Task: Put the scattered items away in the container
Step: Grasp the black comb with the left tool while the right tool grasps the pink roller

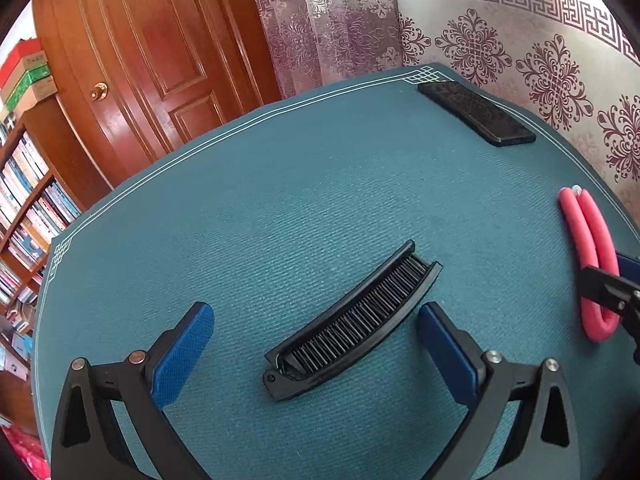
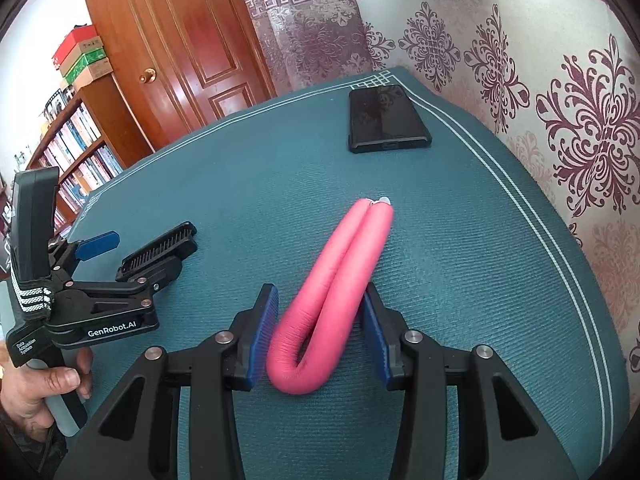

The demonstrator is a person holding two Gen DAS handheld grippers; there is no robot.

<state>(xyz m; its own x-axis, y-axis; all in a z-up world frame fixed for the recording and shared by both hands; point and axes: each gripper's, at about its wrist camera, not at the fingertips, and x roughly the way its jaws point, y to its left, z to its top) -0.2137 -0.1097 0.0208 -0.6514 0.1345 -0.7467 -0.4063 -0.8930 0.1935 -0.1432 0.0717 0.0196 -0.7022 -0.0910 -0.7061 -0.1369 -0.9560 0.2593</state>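
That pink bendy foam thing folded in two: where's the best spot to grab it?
Probably near the folded bend, where the pink foam roller has both legs side by side. The right gripper already straddles that end, open, coming from the near side; squeezing across would catch both.

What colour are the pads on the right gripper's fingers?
Blue, ribbed pads on black arms, flanking the folded pink foam roller; clearest in the right wrist view.

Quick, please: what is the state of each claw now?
Left claw: open around the black comb, not gripping.
Right claw: open around the pink foam roller.
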